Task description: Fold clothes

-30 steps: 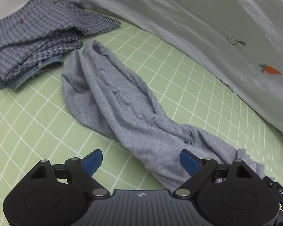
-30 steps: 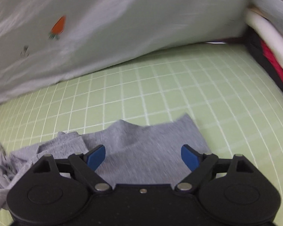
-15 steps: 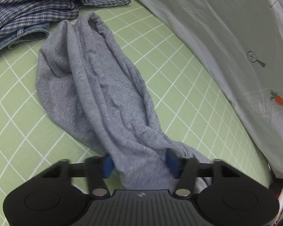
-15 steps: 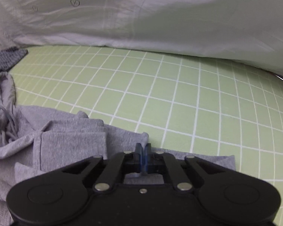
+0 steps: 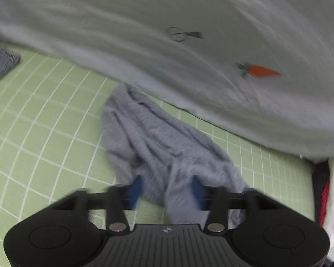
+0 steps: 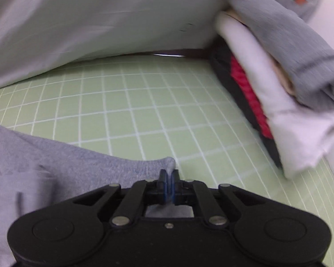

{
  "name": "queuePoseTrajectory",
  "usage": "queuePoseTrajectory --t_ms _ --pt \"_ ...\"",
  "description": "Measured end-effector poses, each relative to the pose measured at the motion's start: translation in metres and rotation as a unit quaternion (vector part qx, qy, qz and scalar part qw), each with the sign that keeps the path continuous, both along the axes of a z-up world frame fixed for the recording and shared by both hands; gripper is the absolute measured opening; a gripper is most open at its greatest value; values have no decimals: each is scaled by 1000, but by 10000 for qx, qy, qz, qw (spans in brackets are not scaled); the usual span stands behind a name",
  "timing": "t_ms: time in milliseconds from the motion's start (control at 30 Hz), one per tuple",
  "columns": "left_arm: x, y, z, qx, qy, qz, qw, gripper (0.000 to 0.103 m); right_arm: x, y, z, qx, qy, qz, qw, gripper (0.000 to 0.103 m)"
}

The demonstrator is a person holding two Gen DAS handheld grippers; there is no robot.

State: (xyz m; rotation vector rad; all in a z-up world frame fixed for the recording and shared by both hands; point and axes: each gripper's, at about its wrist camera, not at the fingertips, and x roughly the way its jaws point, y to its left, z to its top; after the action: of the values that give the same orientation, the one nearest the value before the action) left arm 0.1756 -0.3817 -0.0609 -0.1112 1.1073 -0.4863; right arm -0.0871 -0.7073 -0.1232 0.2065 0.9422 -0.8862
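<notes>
Right gripper (image 6: 168, 179) pinched tight on corner of grey shirt (image 5: 162, 142). Left gripper (image 5: 165, 188) wide, shirt bunched between fingers, not squeezed. Shirt on green mat (image 6: 144, 102). Might slip from left, twist. Sheet (image 5: 167, 44) close behind; pile (image 6: 278, 89) near right.

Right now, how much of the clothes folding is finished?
Some looks done: a stack of folded clothes sits at the right of the green mat. In hand: the grey garment, still bunched up. The right tool is pinched shut on its edge, and the left tool has fabric between its blue fingers but is not fully closed. Left: spreading and folding it, then the checked clothes.
</notes>
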Motion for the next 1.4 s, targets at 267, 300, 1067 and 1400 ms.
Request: queuePoseTrajectory --t_ms 267,300,1067,1400 --pt "-65 42 18 672 -367 -46 9971 89 -17 116 14 434 -817 669 9935 100" --pt "-74 54 20 649 -311 7 9974 89 -17 129 10 580 -825 771 9919 100" --pt "-210 32 28 552 -309 145 9979 91 -154 35 53 71 -1119 267 9933 10" --pt "-194 -85 1 874 -345 -1001 9905 91 -170 -55 11 -61 -348 -789 9963 100"
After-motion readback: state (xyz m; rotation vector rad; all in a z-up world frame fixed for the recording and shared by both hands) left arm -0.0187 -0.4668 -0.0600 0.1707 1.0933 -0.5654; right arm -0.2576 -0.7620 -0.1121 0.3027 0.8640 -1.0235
